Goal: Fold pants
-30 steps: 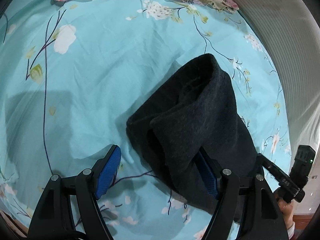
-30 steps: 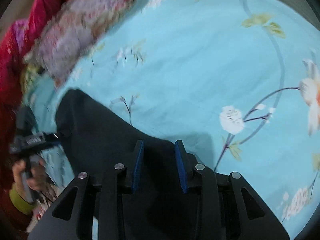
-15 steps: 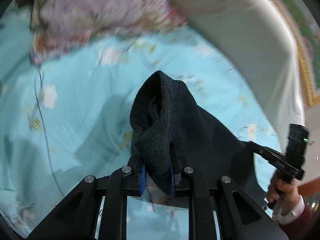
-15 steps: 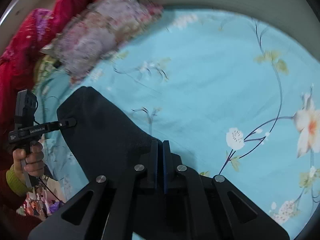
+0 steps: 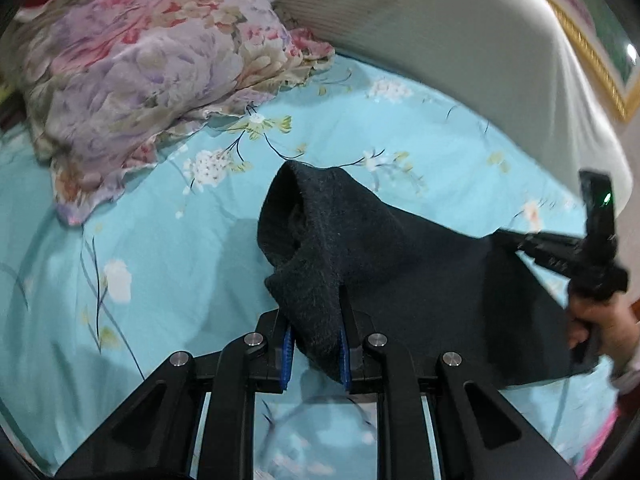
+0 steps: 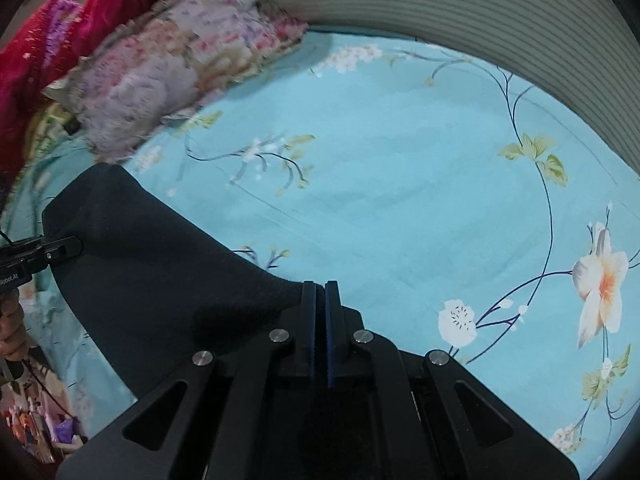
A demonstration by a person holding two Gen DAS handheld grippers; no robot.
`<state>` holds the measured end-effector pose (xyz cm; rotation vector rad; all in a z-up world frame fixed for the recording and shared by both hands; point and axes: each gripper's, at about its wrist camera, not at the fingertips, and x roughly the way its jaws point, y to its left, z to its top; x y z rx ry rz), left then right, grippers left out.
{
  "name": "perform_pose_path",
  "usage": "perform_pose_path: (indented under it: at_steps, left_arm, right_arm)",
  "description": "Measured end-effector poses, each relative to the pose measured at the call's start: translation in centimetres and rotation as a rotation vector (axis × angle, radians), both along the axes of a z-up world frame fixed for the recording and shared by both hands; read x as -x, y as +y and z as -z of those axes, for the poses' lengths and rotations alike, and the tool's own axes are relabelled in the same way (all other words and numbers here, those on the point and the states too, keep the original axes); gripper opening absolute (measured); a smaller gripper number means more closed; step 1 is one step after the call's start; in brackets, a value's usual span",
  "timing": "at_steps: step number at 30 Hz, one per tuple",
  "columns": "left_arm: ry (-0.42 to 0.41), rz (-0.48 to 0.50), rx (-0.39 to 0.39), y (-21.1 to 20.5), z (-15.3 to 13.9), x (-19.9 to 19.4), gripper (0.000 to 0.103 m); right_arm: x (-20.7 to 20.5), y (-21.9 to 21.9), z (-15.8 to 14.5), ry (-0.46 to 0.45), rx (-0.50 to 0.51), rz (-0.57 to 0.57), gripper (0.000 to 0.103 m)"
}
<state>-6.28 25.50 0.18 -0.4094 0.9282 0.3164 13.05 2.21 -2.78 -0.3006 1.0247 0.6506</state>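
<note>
blue flowery bed sheet [image 6: 400, 168] lies under everything, with a pillow [image 5: 140, 68] at 11 o'clock. dark pants [image 5: 400, 256] hang lifted between both tools. left gripper [image 5: 314, 354] pinches one bunched end; right gripper [image 6: 320, 320] pinches the other.

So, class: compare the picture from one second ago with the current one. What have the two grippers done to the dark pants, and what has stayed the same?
Both grippers closed. The left gripper, open a second ago, now clamps a bunched fold of the dark pants. The right gripper, fingers apart earlier, has shut on the pants' other edge. The cloth has risen off the blue floral sheet, stretched between them. The floral pillow and sheet stayed as they were.
</note>
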Motion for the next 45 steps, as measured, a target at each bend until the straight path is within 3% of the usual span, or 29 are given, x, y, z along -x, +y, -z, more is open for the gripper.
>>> perform_pose_path:
  at_steps: [7,12,17,19,22,25,32,41,45]
  left_arm:
    - [0.092,0.055,-0.113,0.3,3.6,-1.5,0.020]
    - [0.149,0.060,-0.186,-0.1,5.4,-2.0,0.031]
    - [0.151,0.009,-0.218,0.2,3.4,-1.6,0.045]
    - [0.141,-0.024,-0.221,0.6,2.2,-1.1,0.056]
    - [0.104,-0.061,-0.196,1.0,0.2,-0.1,0.058]
    - [0.088,-0.057,-0.173,0.7,-0.9,-0.1,0.061]
    - [0.060,0.065,-0.138,-3.9,-2.1,-2.5,0.068]
    - [0.060,0.305,-0.093,-12.8,-1.8,-7.9,0.069]
    - [0.066,0.415,-0.089,-17.0,-1.9,-9.6,0.070]
  right_arm:
    - [-0.5,0.5,2.6,-0.007,0.057,0.022,0.004]
    - [-0.7,0.7,3.8,-0.021,0.078,0.056,0.006]
    - [-0.2,-0.1,2.6,-0.040,0.069,0.145,0.027]
    - [0.7,-1.0,1.6,-0.036,0.029,0.180,0.036]
    - [2.4,-3.0,-0.1,-0.041,-0.026,0.217,0.048]
    - [4.5,-5.2,-1.6,-0.040,-0.077,0.245,0.050]
    - [9.3,-11.7,-2.9,-0.004,-0.167,0.384,0.052]
    - [14.5,-20.3,-2.3,0.043,-0.211,0.603,0.052]
    - [16.6,-23.5,-2.7,0.022,-0.248,0.699,0.052]
